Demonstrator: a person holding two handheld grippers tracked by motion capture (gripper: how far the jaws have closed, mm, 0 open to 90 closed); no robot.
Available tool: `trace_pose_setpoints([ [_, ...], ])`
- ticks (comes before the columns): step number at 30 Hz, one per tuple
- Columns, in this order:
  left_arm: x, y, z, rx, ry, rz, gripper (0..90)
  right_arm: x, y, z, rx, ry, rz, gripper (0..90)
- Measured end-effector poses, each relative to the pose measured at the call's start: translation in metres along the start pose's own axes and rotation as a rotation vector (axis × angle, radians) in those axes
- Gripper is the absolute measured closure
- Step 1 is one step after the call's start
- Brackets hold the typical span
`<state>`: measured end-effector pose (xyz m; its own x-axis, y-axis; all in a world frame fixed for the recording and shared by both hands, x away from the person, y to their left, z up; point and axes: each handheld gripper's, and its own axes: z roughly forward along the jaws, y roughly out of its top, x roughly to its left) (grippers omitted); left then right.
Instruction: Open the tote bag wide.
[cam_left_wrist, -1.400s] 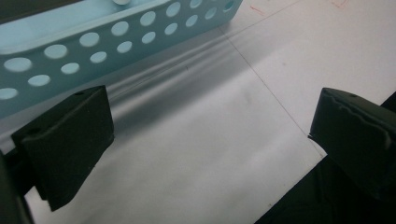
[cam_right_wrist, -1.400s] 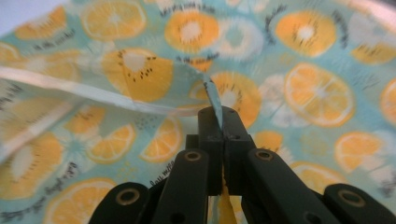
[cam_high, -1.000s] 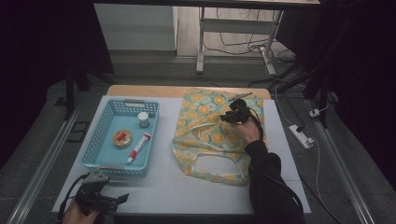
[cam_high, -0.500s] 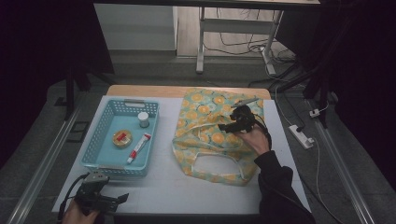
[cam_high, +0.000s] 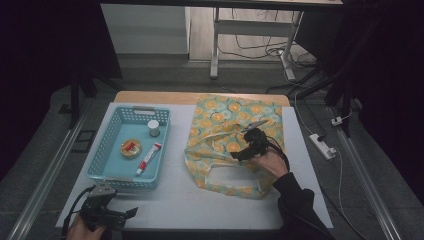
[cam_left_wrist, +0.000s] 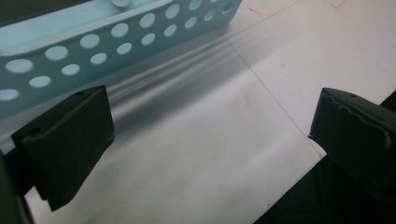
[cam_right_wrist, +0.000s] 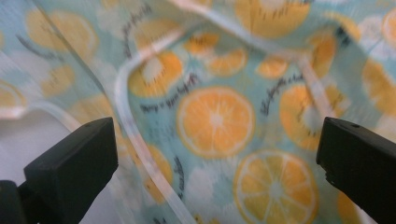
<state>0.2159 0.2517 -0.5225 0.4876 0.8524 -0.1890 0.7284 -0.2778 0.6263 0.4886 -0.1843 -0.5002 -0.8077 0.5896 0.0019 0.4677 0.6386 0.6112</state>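
A cloth bag (cam_high: 235, 142) printed with orange slices on teal lies flat on the white table, handle loops toward the near side. My right gripper (cam_high: 240, 154) hovers over the bag's middle; its jaws have just been opening and stand wide apart with nothing between them. In the right gripper view the bag's fabric (cam_right_wrist: 215, 116) and a pale seam lie under the jaws. My left gripper (cam_high: 127, 214) rests at the table's near left corner, open and empty, beside the blue basket (cam_left_wrist: 84, 46).
The blue perforated basket (cam_high: 107, 160) on the left holds a small jar (cam_high: 153, 128), a round tin (cam_high: 131, 148) and a red-and-white tube (cam_high: 148, 158). A power strip (cam_high: 322, 145) lies on the floor to the right. Bare tabletop (cam_high: 200, 200) runs along the near edge.
The right gripper has moved from the bag's far right part toward its middle and nearer the person, and its jaws have opened. The left gripper stayed put.
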Motion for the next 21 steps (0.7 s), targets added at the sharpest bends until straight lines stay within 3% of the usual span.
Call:
trace_pose_setpoints([
  [4,0.0,0.0,0.0,0.0,0.0,0.001,0.0,0.0,-0.006,0.005,0.007,-0.033,-0.011,0.0],
  [9,0.0,0.0,0.0,0.001,0.001,0.001,0.0,0.002,-0.014,0.015,0.041,-0.039,-0.051,0.0],
  [15,0.0,0.0,0.0,0.002,0.001,0.0,0.0,0.006,-0.019,0.018,0.036,-0.01,-0.061,0.0],
  [20,-0.001,0.0,0.0,0.004,0.001,0.002,0.0,0.007,-0.019,0.013,0.033,0.011,-0.089,15.4],
  [21,-0.001,0.0,0.0,0.004,0.001,0.002,0.0,0.009,-0.019,0.01,0.033,0.026,-0.106,28.2],
])
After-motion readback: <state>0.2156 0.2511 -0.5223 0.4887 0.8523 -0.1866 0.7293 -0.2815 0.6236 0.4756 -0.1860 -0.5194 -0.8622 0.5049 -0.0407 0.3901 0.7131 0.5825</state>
